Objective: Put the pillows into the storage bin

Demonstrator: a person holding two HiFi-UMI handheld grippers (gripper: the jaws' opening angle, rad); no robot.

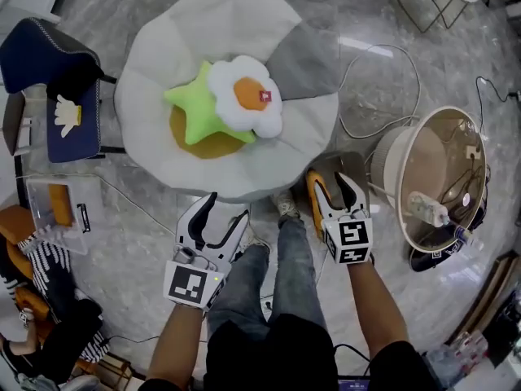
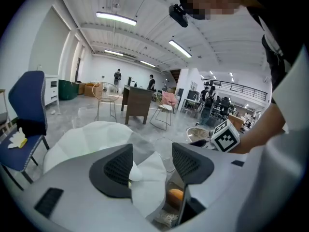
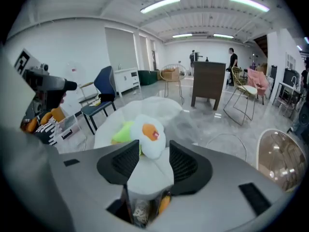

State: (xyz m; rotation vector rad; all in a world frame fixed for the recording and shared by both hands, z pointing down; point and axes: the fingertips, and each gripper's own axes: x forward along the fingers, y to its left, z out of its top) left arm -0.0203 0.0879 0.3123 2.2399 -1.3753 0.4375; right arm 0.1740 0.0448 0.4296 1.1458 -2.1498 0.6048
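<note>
Grey marble floor [image 1: 383,15], with white storage bin [image 1: 155,63] at centre; inside, fried-egg pillow [image 1: 247,96] lying on green star pillow [image 1: 194,108], over mustard round pillow [image 1: 203,147]. Blue chair [image 1: 49,63] well apart at left. Just beside near rim, left gripper [image 1: 229,206] and right gripper [image 1: 330,177], both with jaws parted, empty.

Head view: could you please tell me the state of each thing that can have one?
left gripper: jaws apart, empty.
right gripper: jaws apart, empty.
egg pillow: lying in the white bin, on top.
star pillow: in the bin, partly under the egg pillow.
yellow pillow: in the bin, under the star pillow.
</note>
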